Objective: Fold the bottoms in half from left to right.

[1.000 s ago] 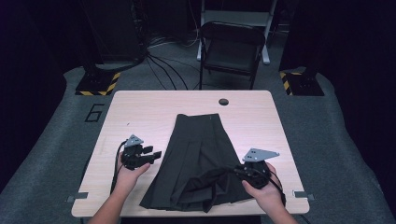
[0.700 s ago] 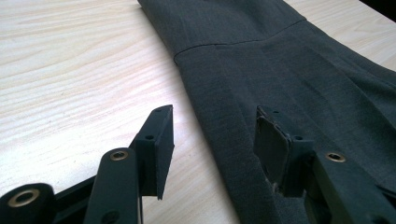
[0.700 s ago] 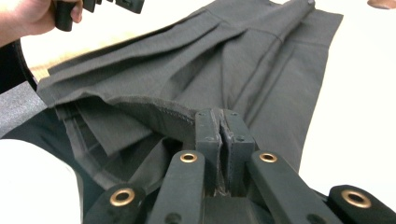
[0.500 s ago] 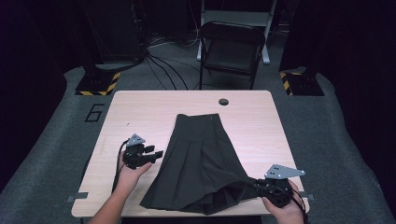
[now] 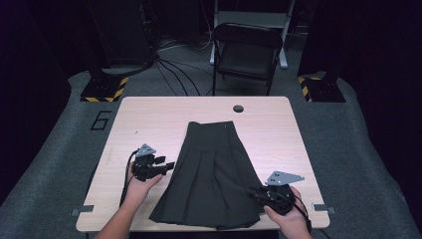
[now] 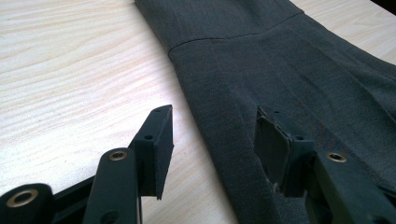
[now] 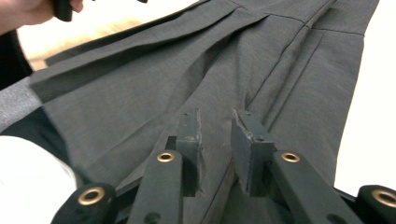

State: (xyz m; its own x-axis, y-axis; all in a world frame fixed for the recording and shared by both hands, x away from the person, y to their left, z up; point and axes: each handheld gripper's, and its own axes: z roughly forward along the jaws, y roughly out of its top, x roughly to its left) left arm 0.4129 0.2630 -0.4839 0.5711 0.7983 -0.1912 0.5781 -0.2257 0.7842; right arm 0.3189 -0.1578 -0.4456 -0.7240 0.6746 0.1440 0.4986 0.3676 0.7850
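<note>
Tongs first: your left tongs stand spread beside the skirt's left edge; your right tongs gape narrowly over its hem, gripping nothing. Flat on the counter, the pleated cloth looks soft and limp; take it by the hem corners.

Bright overhead-lit table, dark surroundings; glare washing out right gripper view edges, slight blur.
</note>
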